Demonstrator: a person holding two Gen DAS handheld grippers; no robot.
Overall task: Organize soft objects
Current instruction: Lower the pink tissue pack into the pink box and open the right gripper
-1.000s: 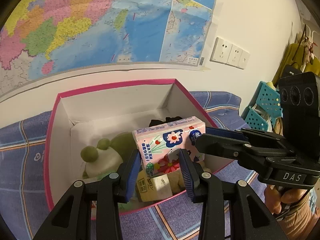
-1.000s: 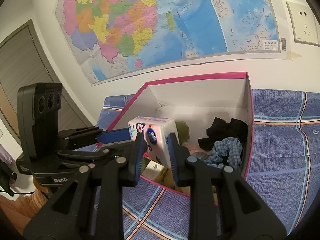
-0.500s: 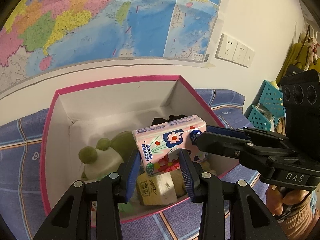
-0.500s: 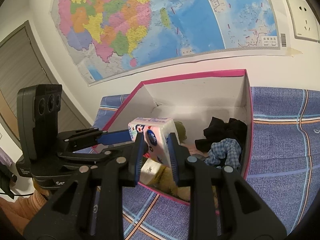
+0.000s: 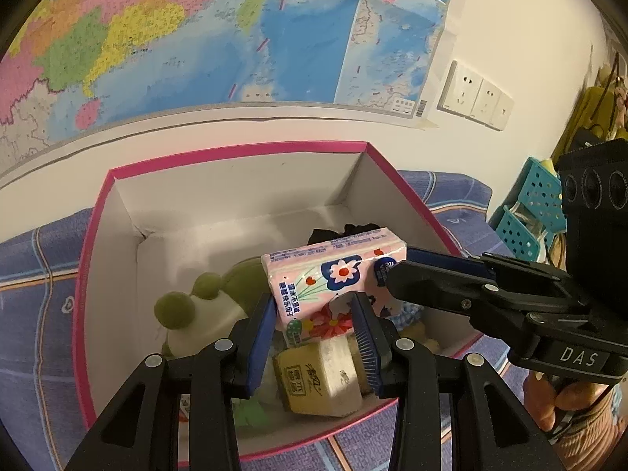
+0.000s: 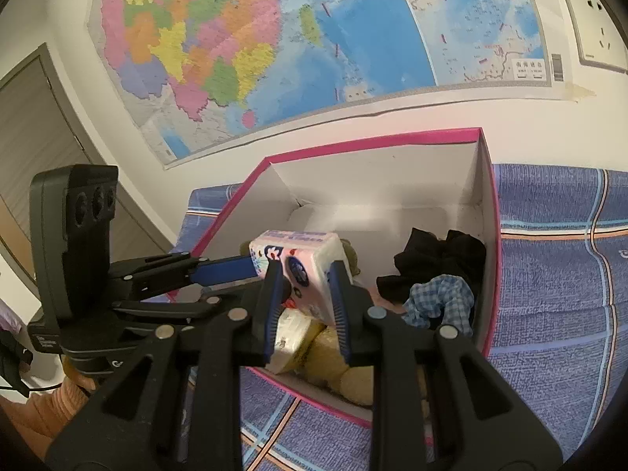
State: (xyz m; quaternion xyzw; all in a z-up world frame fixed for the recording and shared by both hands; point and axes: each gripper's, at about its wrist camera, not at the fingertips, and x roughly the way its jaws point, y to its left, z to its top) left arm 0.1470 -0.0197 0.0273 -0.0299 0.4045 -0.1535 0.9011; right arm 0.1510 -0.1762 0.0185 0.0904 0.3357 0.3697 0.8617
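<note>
1. Box [image 5: 98, 259], pink-rimmed with white walls, sits open on the blue plaid cloth [image 6: 557, 274] below a wall map [image 5: 235, 31]. It is the largest item and, as I judge it, the place the soft things go.
2. Contents: green plush frog [image 5: 196, 306] on the left side, black garment [image 6: 435, 263] and blue checked cloth [image 6: 443, 302] on the right, beige tissue pack [image 5: 322, 376] near the front wall.
3. Pink floral tissue pack [image 5: 333, 278] is held above the box interior, over the beige pack, clear of the floor.
4. Left gripper [image 5: 314, 337] is clamped across one end of the pink pack; right gripper [image 6: 306, 302] is clamped across the other end. Both sets of pads press on it.
5. Step in hand: placing. Next move calls for lowering the pack into free space, then releasing both grips together.
</note>
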